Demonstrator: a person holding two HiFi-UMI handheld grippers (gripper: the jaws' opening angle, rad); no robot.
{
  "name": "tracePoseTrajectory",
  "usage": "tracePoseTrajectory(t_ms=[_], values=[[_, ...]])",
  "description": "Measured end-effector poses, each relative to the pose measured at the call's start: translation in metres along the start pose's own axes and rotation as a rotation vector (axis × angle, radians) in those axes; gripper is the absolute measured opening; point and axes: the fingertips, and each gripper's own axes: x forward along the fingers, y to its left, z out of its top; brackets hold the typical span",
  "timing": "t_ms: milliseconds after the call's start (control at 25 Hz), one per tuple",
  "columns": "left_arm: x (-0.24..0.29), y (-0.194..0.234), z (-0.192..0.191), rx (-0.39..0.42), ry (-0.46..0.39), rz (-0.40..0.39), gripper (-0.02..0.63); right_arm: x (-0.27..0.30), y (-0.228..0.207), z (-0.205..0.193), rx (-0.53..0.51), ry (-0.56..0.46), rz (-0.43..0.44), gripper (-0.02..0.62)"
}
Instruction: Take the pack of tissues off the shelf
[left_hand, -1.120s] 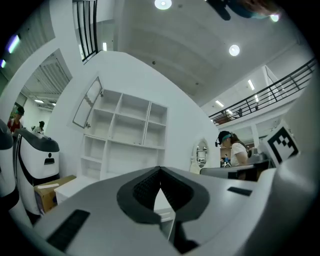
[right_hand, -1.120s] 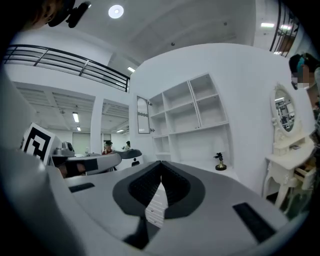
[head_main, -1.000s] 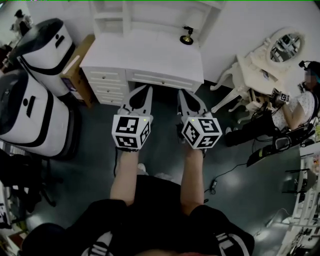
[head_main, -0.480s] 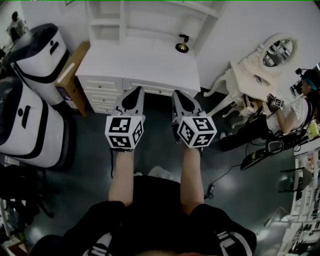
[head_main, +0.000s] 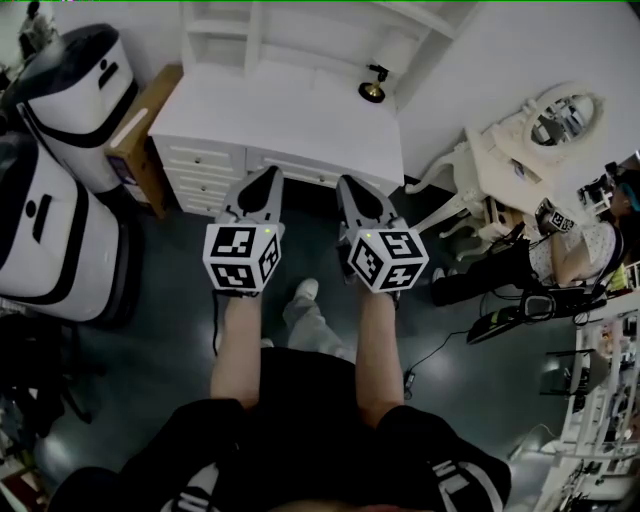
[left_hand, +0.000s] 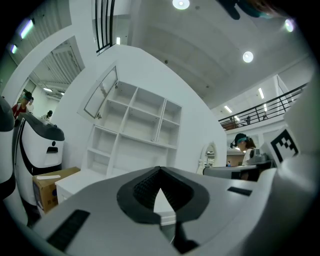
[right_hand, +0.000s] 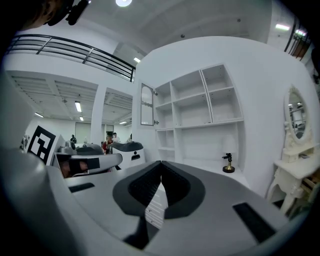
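White shelf unit over the bench, faced by two empty grippers; no pack of tissues can be made out.
Left gripper and right gripper hold their jaws pressed together on nothing. The pack is probably light, soft and slick-wrapped, so it is best pinched gently across its narrow sides.

The worktop and shelf are white, the floor dark grey, the box brown. The grey left claw and right claw bear white cubes with black square markers.
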Motion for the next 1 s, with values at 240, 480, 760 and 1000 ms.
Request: tracePoseTrajectory(t_ms=[240, 480, 760, 1000], values=[[0.012, 0.027, -0.005, 0.009, 0.013, 0.047, 0.011, 0.033, -0.003, -0.006, 0.028, -0.003, 0.039, 0.018], [0.052, 0.055, -0.017, 0.001, 0.04, 0.068, 0.011, 0.076, -0.023, -0.015, 0.049, 0.01, 0.056, 0.018], [0.133, 0.046, -0.038, 0.009, 0.085, 0.015, 0.01, 0.117, -0.1, -0.023, 0.102, 0.01, -0.002, 0.018], [0.2, 0.035, -0.038, 0.051, 0.117, -0.008, 0.009, 0.133, -0.17, -0.013, 0.156, -0.034, -0.06, 0.018]])
